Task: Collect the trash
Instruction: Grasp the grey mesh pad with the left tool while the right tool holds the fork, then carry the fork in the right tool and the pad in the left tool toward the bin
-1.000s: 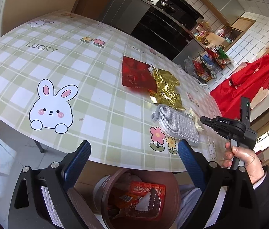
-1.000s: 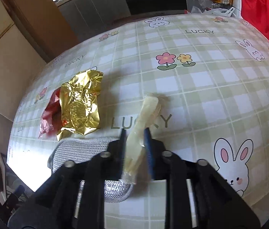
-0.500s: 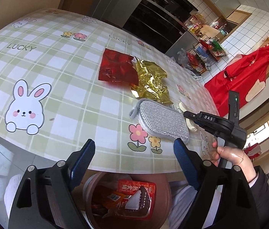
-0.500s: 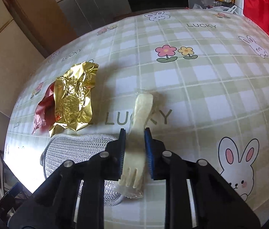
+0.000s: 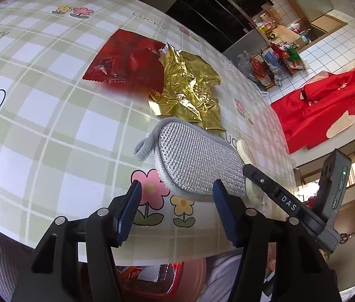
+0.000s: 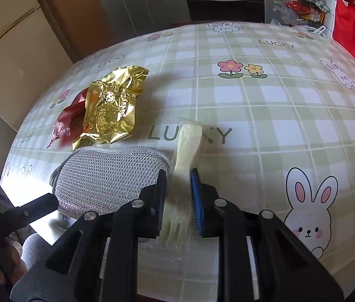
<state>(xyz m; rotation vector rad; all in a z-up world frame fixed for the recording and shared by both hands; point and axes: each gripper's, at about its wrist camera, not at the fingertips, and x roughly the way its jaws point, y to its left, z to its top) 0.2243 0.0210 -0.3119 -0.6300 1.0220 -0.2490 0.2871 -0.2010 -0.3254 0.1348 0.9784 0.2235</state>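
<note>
While clamped on fork (image 6: 180,176), right gripper (image 6: 177,196); closing, nothing pressed, half-wide left gripper (image 5: 176,206) near sponge (image 5: 195,161).

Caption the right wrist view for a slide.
Right gripper clamps a wrapped plastic fork beside a silver scouring pad.

Left gripper (image 5: 176,196) moved in from above the bin to the near end of the grey mesh scouring pad (image 5: 197,161), jaws closing. Right gripper (image 6: 177,178) narrowed onto the cream plastic wrapped fork (image 6: 183,156).
</note>
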